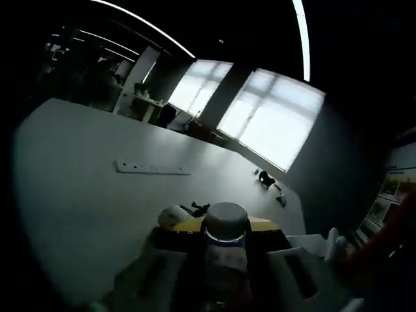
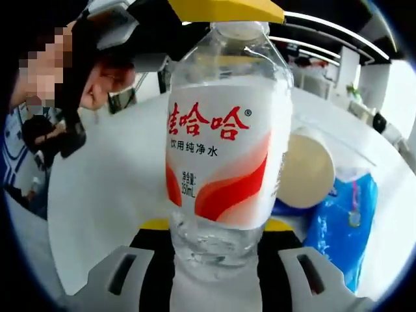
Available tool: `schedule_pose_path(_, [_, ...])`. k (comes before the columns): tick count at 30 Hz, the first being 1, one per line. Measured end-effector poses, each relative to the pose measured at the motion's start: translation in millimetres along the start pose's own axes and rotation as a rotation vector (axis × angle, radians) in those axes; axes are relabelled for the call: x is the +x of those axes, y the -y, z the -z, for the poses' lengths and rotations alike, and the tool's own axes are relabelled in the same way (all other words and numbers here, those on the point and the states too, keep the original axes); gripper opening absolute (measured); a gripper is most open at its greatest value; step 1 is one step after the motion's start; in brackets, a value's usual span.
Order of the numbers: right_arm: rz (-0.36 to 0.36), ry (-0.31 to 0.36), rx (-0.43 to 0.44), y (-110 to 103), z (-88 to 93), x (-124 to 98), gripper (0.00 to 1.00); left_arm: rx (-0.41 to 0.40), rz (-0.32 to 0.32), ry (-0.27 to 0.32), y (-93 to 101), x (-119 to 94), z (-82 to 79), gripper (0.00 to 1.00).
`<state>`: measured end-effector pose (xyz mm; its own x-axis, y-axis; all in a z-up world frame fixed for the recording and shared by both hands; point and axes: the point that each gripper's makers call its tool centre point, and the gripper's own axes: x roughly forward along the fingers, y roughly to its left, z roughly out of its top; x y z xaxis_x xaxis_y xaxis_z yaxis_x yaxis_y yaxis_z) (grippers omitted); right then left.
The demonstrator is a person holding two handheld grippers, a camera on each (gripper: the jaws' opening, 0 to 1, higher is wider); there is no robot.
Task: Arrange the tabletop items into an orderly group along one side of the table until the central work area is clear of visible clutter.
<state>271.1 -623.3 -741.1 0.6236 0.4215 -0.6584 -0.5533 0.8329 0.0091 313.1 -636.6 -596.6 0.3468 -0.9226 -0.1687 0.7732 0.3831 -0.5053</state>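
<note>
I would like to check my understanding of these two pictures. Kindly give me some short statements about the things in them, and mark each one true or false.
1. The bottle has a white label with red shapes and red characters. True.
2. The paper cup stands upright. False: it lies on its side, next to the bottle.
3. The packet near the cup is green. False: it is blue.
4. In the left gripper view, a long white power strip lies flat on the table. True.
5. The bottle has no cap. False: its cap is on.
</note>
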Motion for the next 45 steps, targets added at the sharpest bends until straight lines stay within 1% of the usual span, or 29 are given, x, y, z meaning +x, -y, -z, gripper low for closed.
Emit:
schedule_pose_path(3, [-0.022,0.008,-0.006,-0.5,0.2,-0.9,0.47,0.027,0.026,-0.010,5.3,0.2,1.0,0.21])
schedule_pose_path(8, [-0.079,0.021,-0.032,-3.1,0.9,-1.9,0.48,0.071,0.092,-0.030,15.4,-1.2,3.5,0.22])
schedule_pose_path(12, [-0.132,0.026,-0.072,-6.3,0.9,-2.8,0.48,0.086,0.118,-0.044,19.1,-2.7,4.6,0.22])
schedule_pose_path(15, [-0.174,0.023,-0.110,-8.8,1.5,-3.3,0.48,0.110,0.151,-0.062,23.8,-3.6,6.1,0.22])
schedule_pose_path(20, [-0.236,0.012,-0.155,-11.6,2.0,-4.8,0.48,0.114,0.182,-0.082,28.9,-3.4,7.1,0.22])
schedule_pose_path(25, [-0.294,0.008,-0.214,-15.7,3.3,-7.0,0.48,0.144,0.219,-0.107,36.4,-3.7,9.9,0.22])
schedule_pose_path(26, [-0.305,0.005,-0.229,-17.2,3.7,-7.9,0.48,0.159,0.235,-0.120,39.9,-4.6,11.6,0.22])
schedule_pose_path(32, [-0.333,0.019,-0.293,-25.3,5.6,-10.8,0.48,0.168,0.255,-0.136,44.8,-8.5,15.1,0.22])
schedule_pose_path(38, [-0.345,0.036,-0.334,-30.7,8.4,-13.0,0.48,0.197,0.277,-0.154,51.3,-14.4,19.3,0.22])
schedule_pose_path(45, [-0.372,0.050,-0.314,-37.4,9.9,-14.9,0.46,0.237,0.300,-0.162,61.2,-17.1,24.8,0.22])
